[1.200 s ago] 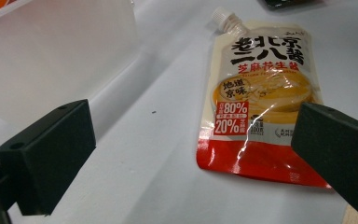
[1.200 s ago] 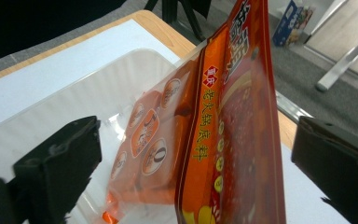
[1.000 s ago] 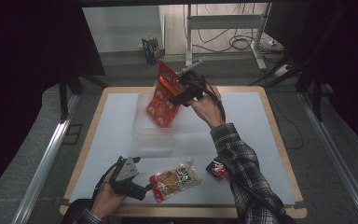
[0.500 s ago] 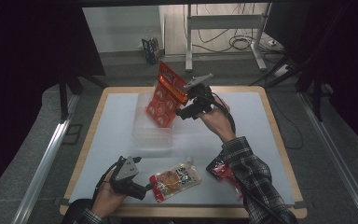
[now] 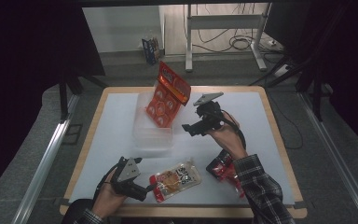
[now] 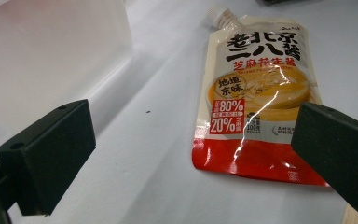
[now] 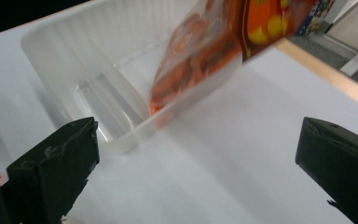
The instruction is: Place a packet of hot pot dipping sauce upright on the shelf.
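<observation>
An orange snack bag (image 5: 167,97) (image 7: 205,51) stands tilted in a clear plastic tray (image 5: 153,131) (image 7: 70,51), leaning on its far right wall. My right gripper (image 5: 190,128) (image 7: 196,172) hovers open just right of the tray with nothing between its jaws. A sauce pouch (image 5: 175,179) (image 6: 256,93) with a white spout and red bottom lies flat near the front edge. My left gripper (image 5: 144,190) (image 6: 191,163) stands open at the pouch's left end, its jaws apart over the white mat. A red packet (image 5: 221,168) lies by the right forearm.
A white mat (image 5: 261,126) covers the wooden table (image 5: 284,154). Dark curtains flank both sides. A metal stand and cables sit on the floor beyond the far edge. A small blue carton (image 5: 150,49) stands on the floor behind the table.
My right gripper let go of the orange bag and drew back toward the person and right. The bag stays leaning in the tray. The left gripper held still.
</observation>
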Available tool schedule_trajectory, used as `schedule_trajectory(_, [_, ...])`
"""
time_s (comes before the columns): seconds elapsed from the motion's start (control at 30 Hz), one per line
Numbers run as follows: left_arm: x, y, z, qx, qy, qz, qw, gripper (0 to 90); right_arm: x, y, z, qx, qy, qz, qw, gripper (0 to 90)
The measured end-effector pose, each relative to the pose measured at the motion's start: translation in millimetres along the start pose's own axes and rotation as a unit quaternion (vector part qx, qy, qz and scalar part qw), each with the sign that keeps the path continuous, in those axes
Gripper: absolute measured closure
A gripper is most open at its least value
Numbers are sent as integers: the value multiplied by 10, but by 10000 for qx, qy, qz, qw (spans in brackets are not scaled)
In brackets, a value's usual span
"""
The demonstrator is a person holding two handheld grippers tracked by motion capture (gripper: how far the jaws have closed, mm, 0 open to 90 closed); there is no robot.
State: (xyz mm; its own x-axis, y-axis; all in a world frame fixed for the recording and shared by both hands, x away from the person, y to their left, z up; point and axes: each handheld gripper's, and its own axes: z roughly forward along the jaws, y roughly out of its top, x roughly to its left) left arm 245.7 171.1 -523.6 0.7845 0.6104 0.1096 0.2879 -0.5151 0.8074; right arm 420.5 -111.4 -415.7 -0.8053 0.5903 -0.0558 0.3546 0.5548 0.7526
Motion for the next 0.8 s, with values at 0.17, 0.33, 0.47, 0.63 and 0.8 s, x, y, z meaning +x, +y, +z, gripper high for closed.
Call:
schedule_trajectory(0.17, [-2,1,-4,0,13,-5,10000,0,-12,-210,-20,-64,174,274,9995,0])
schedule_trajectory(0.33, [-9,3,-1,37,0,23,10000,0,-4,-328,-54,-51,382,410,9984,0])
schedule_trajectory(0.47, [-14,5,-4,41,-13,46,10000,0,11,-399,-115,-56,413,339,9986,14])
schedule_trajectory(0.63, [-20,5,-11,24,-42,52,10000,0,1,-522,-151,156,442,413,9980,51])
schedule_trajectory(0.8, [-34,8,-10,53,-60,140,9999,0,-4,-656,-189,327,465,462,9973,88])
